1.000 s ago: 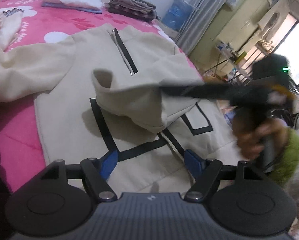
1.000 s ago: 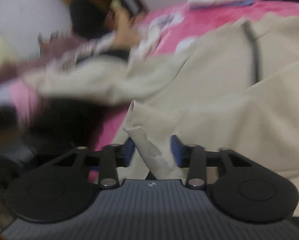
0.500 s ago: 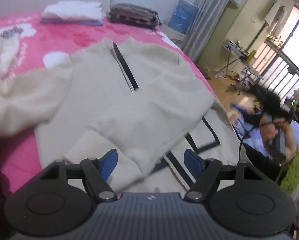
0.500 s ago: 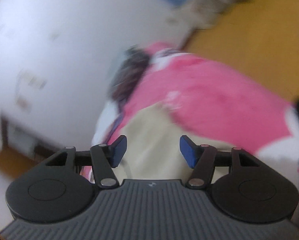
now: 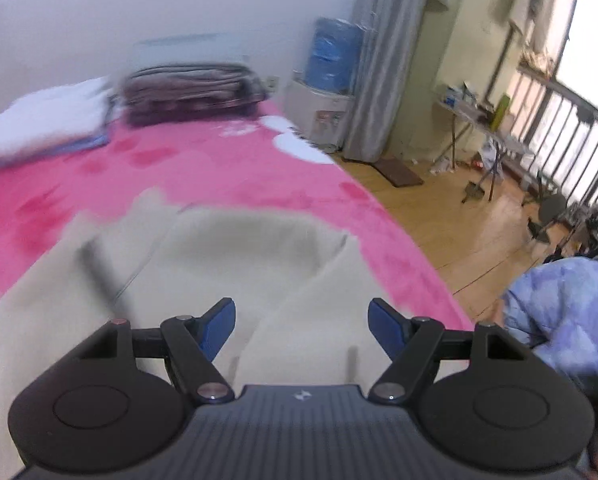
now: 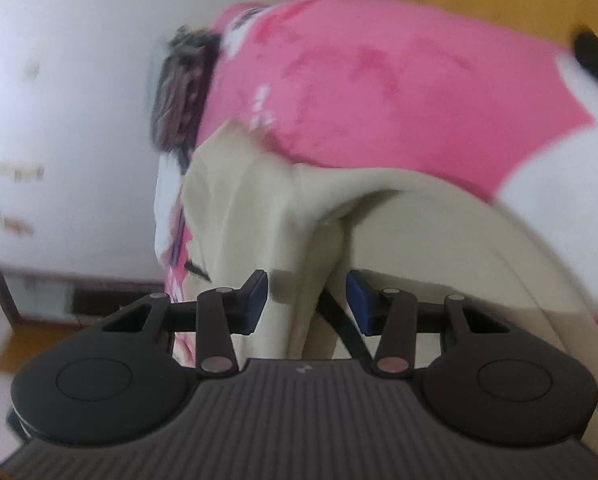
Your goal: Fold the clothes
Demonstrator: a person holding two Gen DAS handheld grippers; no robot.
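A cream sweatshirt point(image 5: 239, 252) with black trim lies spread on the pink bedspread point(image 5: 227, 176). My left gripper point(image 5: 303, 322) hovers open over its upper part, near the collar, with nothing between the blue pads point(image 5: 219, 322). In the right wrist view, which is rolled sideways, a raised fold of the same sweatshirt point(image 6: 319, 240) runs between the jaws of my right gripper point(image 6: 307, 298). Those jaws are closing, but a small gap still shows on each side of the fold. The picture is blurred.
Two folded stacks sit at the bed's far end: a dark one point(image 5: 191, 92) and a white one point(image 5: 47, 124). Beyond the bed's right edge are wooden floor point(image 5: 451, 216), a water dispenser point(image 5: 331, 64) and a person in a lilac jacket point(image 5: 559, 312).
The right gripper let the sleeve go across the sweatshirt's body, rolled over, and now has a fold between narrowing jaws. The left gripper swept toward the collar, staying open.
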